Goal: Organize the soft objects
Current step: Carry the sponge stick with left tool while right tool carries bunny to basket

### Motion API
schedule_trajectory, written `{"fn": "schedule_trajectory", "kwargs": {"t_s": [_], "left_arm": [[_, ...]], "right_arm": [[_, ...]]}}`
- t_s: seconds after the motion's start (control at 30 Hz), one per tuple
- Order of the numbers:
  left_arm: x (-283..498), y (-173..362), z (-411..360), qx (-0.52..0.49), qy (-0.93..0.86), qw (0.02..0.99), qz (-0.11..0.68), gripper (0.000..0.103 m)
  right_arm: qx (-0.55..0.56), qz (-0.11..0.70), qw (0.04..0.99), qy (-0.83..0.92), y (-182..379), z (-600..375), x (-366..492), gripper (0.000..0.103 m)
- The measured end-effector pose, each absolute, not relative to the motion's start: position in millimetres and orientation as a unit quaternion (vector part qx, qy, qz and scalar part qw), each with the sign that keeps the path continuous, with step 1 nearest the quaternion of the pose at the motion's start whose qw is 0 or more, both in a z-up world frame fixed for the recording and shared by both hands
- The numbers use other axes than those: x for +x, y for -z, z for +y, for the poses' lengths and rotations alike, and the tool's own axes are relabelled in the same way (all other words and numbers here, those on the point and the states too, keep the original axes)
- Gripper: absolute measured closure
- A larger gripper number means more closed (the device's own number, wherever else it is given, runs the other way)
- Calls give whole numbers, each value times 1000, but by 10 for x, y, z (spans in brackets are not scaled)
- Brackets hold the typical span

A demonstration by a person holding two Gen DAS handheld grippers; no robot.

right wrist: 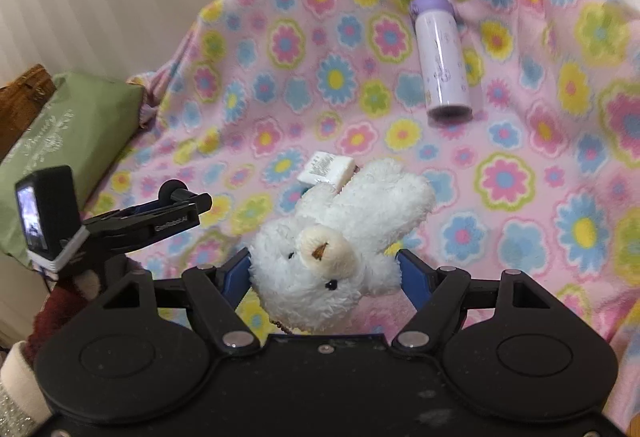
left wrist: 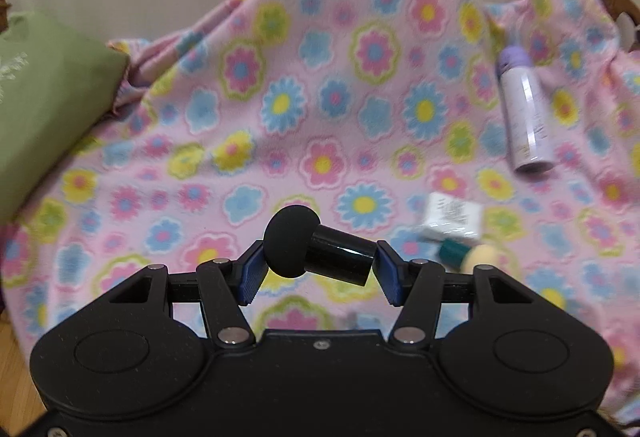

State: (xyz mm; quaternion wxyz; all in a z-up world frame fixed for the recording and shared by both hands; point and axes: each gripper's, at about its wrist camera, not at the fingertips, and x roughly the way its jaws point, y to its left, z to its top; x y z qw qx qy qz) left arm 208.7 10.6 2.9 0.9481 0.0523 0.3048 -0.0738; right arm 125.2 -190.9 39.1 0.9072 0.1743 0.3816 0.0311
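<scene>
A pink flowered fleece blanket (left wrist: 320, 109) is covering the surface; the left gripper (left wrist: 318, 269) fingers are clamping a black round-headed cylinder (left wrist: 320, 249); the right gripper (right wrist: 324, 277) fingers are squeezing a white plush bunny (right wrist: 336, 245).

one plush bunny (right wrist: 332, 257), one bottle (right wrist: 440, 57), one pillow (right wrist: 76, 141)

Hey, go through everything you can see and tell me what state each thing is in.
Left gripper: shut on black sponge applicator.
Right gripper: shut on white plush bunny.
Purple bottle: lying on its side, capped.
Flowered blanket: spread out, rumpled.
White packet: lying flat.
Green pillow: lying at blanket's edge.
</scene>
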Motion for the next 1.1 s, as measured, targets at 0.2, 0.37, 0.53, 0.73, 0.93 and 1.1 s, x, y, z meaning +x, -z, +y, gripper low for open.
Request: {"fn": "schedule_trajectory", "kwargs": {"t_s": [0.2, 0.37, 0.53, 0.73, 0.93, 1.1], "left_arm": [[1638, -330, 39, 25, 90, 936, 340, 49], [1262, -349, -45, 27, 91, 928, 359, 49], [907, -333, -43, 6, 97, 923, 371, 48], [543, -241, -39, -6, 101, 917, 386, 48], [317, -114, -48, -9, 100, 909, 404, 48], [242, -8, 15, -23, 93, 902, 422, 48]], "right_arm": [[184, 360, 914, -39, -574, -1892, 913, 27], [185, 351, 917, -40, -625, -1883, 605, 27], [185, 357, 915, -45, -599, -1858, 324, 27], [185, 367, 910, -55, -556, -1837, 27, 26], [176, 389, 902, -65, -460, -1774, -143, 26], [164, 398, 901, -56, -395, -1729, -197, 25]]}}
